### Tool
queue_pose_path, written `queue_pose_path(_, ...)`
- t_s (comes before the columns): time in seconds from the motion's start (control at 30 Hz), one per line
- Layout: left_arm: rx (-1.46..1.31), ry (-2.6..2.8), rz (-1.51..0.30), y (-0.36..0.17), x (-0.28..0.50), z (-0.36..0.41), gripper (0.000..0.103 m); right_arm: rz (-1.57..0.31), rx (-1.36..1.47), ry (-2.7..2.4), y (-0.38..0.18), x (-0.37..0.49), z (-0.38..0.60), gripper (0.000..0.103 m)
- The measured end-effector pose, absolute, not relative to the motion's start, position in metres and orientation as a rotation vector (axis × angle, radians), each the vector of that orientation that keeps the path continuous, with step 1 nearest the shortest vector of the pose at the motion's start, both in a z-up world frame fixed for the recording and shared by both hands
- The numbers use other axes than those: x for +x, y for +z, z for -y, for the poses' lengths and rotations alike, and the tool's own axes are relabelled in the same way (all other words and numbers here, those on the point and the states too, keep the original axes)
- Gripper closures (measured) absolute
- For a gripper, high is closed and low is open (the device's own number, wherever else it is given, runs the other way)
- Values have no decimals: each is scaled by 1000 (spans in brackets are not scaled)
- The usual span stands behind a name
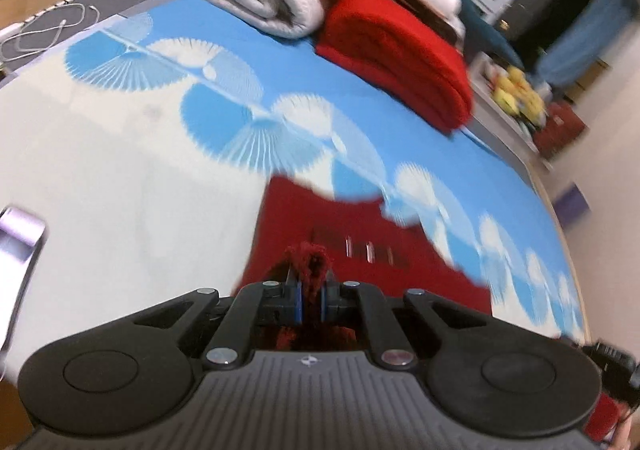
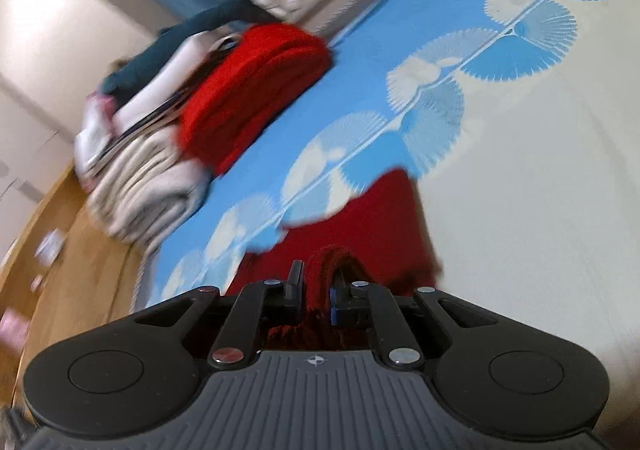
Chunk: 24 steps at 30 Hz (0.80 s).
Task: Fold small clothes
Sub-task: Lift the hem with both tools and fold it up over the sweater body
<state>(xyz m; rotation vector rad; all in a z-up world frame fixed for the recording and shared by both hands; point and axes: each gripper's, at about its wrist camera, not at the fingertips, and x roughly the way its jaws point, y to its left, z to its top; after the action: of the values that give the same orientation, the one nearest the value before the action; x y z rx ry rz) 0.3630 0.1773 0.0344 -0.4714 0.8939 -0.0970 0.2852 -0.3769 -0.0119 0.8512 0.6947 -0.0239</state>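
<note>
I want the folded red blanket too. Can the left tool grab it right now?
Probably not. The left tool is shut on the red garment, so it has no free grip. The folded red blanket lies farther across the bed, though nothing blocks the way.

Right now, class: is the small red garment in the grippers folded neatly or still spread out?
Neither clearly: the small red garment is pinched by the left gripper and the right gripper, mostly spread on the bedsheet. Blur hides any fold.
</note>
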Motion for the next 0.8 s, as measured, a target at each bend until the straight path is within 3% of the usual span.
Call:
queue_pose_path(0.07, -473, -20, -915, 20, 425, -169, 94, -727, 875, -89, -25, 346, 386, 92)
queue_pose_path(0.1, -476, 12, -910, 9, 453, -166, 88, -745, 899, -158, -37, 377, 391, 92)
queue_pose_path(0.13, -472, 26, -910, -2, 479, -163, 69, -750, 939, -238, -48, 397, 395, 92)
queue_pose_path(0.17, -464, 60, -927, -14, 499, -161, 54, -752, 950, -293, -59, 417, 397, 83)
queue_pose_path(0.2, -442, 128, -947, -25, 513, -161, 25, -755, 921, -324, -67, 433, 394, 71)
queue_pose_path(0.23, -423, 183, -954, -33, 521, -160, 11, -753, 873, -346, -75, 444, 391, 43)
queue_pose_path(0.27, -401, 207, -952, -40, 523, -161, 9, -750, 830, -354, -78, 448, 386, 34)
queue_pose_path(0.5, -287, 194, -1009, -69, 468, -168, 9, -726, 713, -210, -85, 392, 368, 32)
queue_pose_path(0.63, -90, 197, -1065, -86, 428, -145, 9, -721, 573, -191, -78, 370, 348, 31)
queue_pose_path(0.77, -56, 243, -1017, -98, 405, -148, 9, -810, 399, -279, -97, 363, 333, 31)
queue_pose_path(0.8, -91, 230, -1010, -96, 402, -151, 22, -830, 402, -291, -101, 359, 333, 31)
